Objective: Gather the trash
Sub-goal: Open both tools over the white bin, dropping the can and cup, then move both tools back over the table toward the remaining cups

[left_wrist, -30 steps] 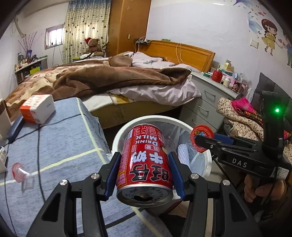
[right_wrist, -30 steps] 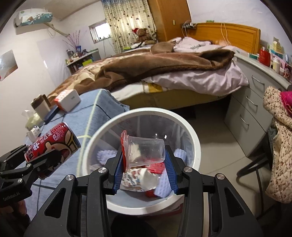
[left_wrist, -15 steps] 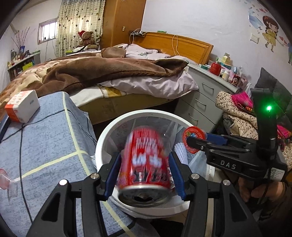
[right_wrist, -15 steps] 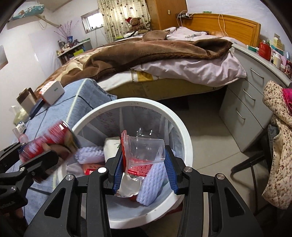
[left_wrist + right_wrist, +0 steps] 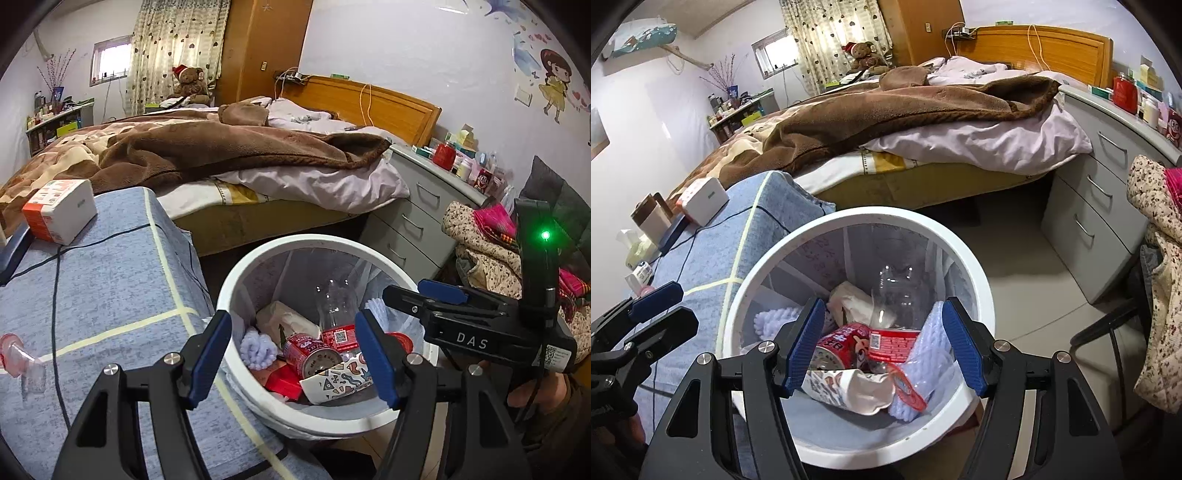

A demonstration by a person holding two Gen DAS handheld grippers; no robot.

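Observation:
A white trash bin (image 5: 236, 280) (image 5: 975, 266) stands on the floor beside the blue-covered table. The red milk can (image 5: 308, 354) (image 5: 842, 343) lies inside it among a clear bottle (image 5: 897, 291), a patterned paper cup (image 5: 336, 380) (image 5: 849, 387), purple foam pieces and a clear plastic cup with a red lid (image 5: 908, 387). My left gripper (image 5: 293, 356) is open and empty over the bin's near rim. My right gripper (image 5: 882, 349) is open and empty above the bin; it also shows in the left wrist view (image 5: 421, 291).
The blue-covered table (image 5: 92, 295) holds a white-and-orange box (image 5: 59, 210), a black cable and a small pink plastic piece (image 5: 14, 354). A bed with a brown blanket (image 5: 221, 147), a grey drawer unit (image 5: 1100, 206) and a chair with clothes (image 5: 1160, 258) surround the bin.
My left gripper opened and the red can fell into the bin. My right gripper opened and the clear plastic cup dropped into the bin.

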